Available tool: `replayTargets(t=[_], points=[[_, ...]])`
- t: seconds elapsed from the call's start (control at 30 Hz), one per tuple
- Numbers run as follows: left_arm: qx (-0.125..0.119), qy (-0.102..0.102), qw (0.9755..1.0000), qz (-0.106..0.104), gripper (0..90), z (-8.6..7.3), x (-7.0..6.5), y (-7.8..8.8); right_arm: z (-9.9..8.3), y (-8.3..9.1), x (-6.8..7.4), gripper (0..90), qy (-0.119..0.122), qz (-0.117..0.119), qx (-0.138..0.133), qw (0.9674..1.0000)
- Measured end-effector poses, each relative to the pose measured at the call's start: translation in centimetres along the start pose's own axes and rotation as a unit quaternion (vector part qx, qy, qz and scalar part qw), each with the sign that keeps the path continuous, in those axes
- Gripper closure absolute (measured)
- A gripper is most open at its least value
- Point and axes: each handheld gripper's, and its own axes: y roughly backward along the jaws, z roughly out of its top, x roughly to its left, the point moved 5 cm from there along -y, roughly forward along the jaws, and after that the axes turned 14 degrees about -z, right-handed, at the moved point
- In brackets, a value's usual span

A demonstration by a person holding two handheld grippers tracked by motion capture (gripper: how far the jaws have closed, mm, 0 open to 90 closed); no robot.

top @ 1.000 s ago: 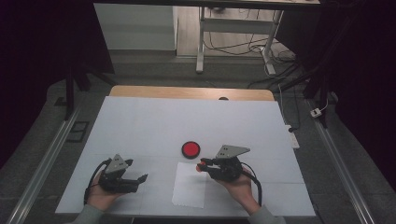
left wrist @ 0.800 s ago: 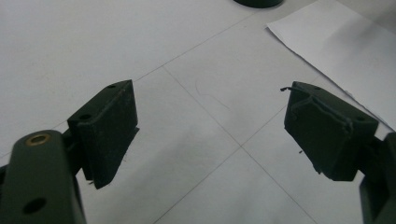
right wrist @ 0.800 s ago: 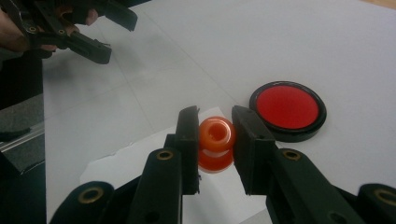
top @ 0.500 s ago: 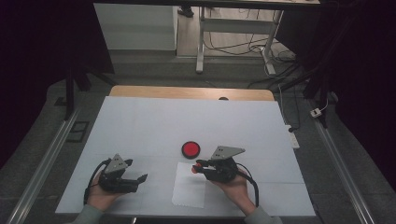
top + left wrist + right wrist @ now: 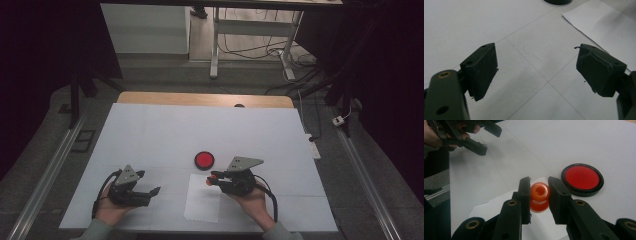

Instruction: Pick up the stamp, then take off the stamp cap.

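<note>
My right gripper is shut on a small orange spool, pinched between both pads just above a white sheet of paper. A red disc with a black rim lies flat on the table just beyond the spool, apart from it; the right gripper view has the red disc to the right of the jaws. My left gripper rests low at the front left of the table, open, with bare table between its jaws. In the left gripper view that left gripper stands wide apart over the table.
The table is covered in white and reaches far back. The paper's corner lies to the right ahead of the left jaws. Metal rails run along both table sides. A desk frame and cables stand beyond the far edge.
</note>
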Motion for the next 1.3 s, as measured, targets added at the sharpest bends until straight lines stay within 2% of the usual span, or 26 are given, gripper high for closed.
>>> replayTargets(t=[0.37,0.63,1.1,1.3], points=[[-0.003,-0.012,0.9999,-0.001,17.7,0.6,-0.9,-0.1,0.1,-0.1,0.1,71.4,0.003,0.001,-0.001,1.0000],[0.001,-0.026,0.9996,-0.011,17.5,1.4,-1.6,-0.9,0.1,0.0,0.0,71.4,0.002,0.003,-0.002,1.0000],[-0.008,-0.035,0.9990,-0.027,17.5,3.0,-2.6,-1.7,0.0,0.1,0.1,71.4,-0.001,0.005,-0.003,1.0000],[-0.004,-0.047,0.9983,-0.035,17.7,3.8,-2.9,-2.5,0.0,0.1,-0.1,71.4,0.001,0.002,-0.003,1.0000]])
